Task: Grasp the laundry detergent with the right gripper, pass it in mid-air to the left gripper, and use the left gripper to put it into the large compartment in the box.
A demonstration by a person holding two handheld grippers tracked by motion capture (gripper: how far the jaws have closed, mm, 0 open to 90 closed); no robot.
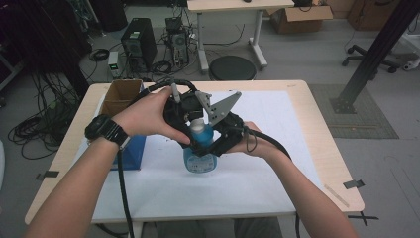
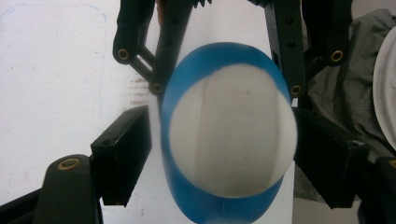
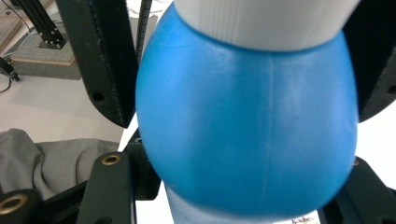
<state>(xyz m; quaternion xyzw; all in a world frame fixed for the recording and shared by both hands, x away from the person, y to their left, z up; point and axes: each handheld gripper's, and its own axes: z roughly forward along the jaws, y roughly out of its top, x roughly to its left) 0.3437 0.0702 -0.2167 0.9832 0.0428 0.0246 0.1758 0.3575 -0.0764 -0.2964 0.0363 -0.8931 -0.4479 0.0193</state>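
Both grippers meet over a blue bottle (image 1: 200, 157) at the table (image 1: 317, 148) middle. The left gripper (image 2: 219, 144) stands wide around its white cap (image 2: 232, 135); the right gripper (image 3: 243, 116) clamps the body.

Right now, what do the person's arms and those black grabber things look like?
The arms are bare, with no sleeves. The left wrist wears a chunky black wristwatch. Each hand holds a black gripper made of jointed bars with brass-coloured rivets and two flat black jaws. The left gripper carries a grey three-cornered plate with small holes. A thick black cable trails from the right gripper.
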